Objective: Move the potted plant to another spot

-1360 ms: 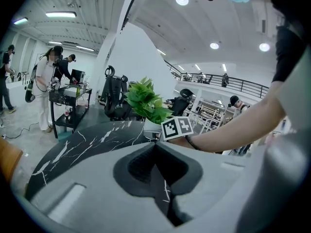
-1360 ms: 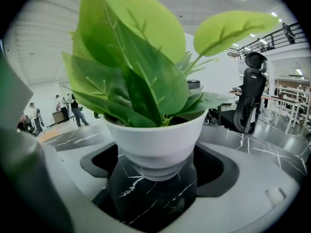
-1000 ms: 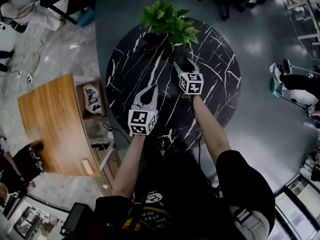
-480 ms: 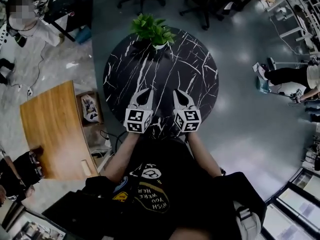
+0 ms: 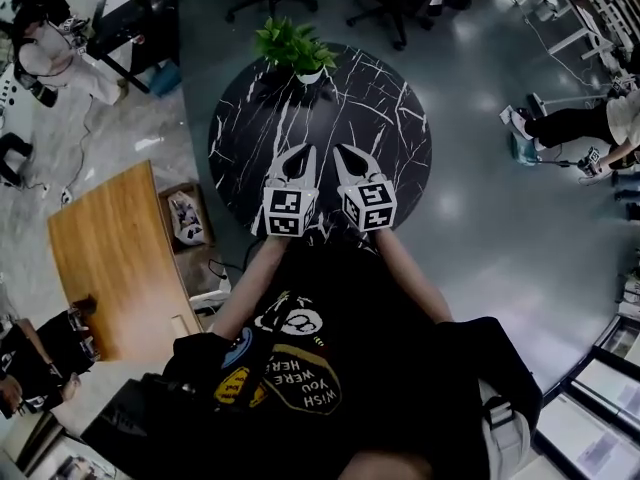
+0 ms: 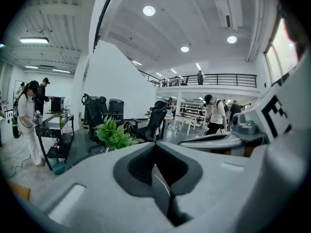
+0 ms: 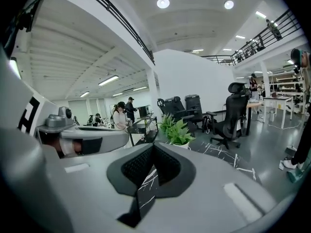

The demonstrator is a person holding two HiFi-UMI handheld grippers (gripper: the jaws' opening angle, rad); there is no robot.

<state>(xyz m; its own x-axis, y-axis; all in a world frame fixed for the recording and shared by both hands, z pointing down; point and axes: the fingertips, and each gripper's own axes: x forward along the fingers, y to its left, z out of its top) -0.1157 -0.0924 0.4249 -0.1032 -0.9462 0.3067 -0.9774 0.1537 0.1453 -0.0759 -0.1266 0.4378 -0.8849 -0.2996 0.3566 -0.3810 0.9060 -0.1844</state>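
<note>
The potted plant (image 5: pixel 293 48) stands on the far edge of the table (image 5: pixel 400 138); the left claw (image 5: pixel 300 154) and right claw (image 5: pixel 343 154) hang side by side over its near half, well apart from the plant; a second table (image 5: pixel 100 258) lies to its left; office chairs (image 5: pixel 385 13) stand behind it.

A round black surface (image 5: pixel 385 128), veined with thin white lines like marble, stands on a glossy grey floor (image 5: pixel 480 218). On it stands a potted plant (image 5: pixel 293 48), with green leaves in a small white pot. The plant is upright, close to the far rim and left of the middle.
</note>
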